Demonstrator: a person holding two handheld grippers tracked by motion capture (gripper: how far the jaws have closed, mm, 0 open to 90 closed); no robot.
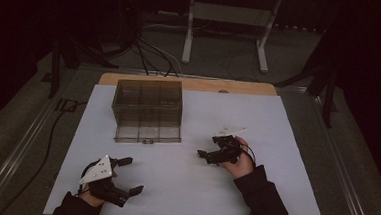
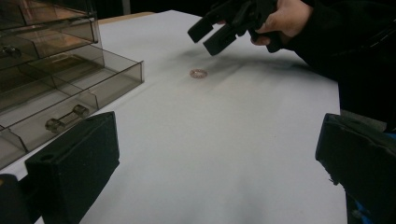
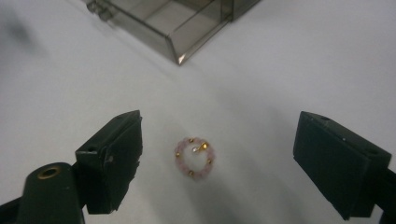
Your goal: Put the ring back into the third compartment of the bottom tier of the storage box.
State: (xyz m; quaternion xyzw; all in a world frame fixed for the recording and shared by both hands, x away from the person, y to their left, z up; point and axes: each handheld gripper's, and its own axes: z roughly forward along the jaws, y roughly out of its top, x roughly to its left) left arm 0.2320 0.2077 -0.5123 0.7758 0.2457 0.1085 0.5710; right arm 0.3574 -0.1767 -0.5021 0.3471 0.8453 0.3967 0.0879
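the pink bead bracelet (image 3: 195, 158) lies flat on the white table sheet (image 1: 184, 177), gold beads spaced round it, between the spread jaws of my right gripper (image 3: 217, 163) and touching neither. from my left gripper's camera the bracelet (image 2: 198, 73) sits just below that gripper (image 2: 215, 32). the smoky clear drawer box (image 1: 147, 110) stands nearby to the left, one drawer pulled out. my left gripper (image 1: 130, 175) rests well apart at the near edge, jaws also spread, holding nothing.

Pink-and-gold bead bracelet (image 3: 195, 158), smoky drawer box (image 1: 147, 111), white table (image 1: 257, 126)
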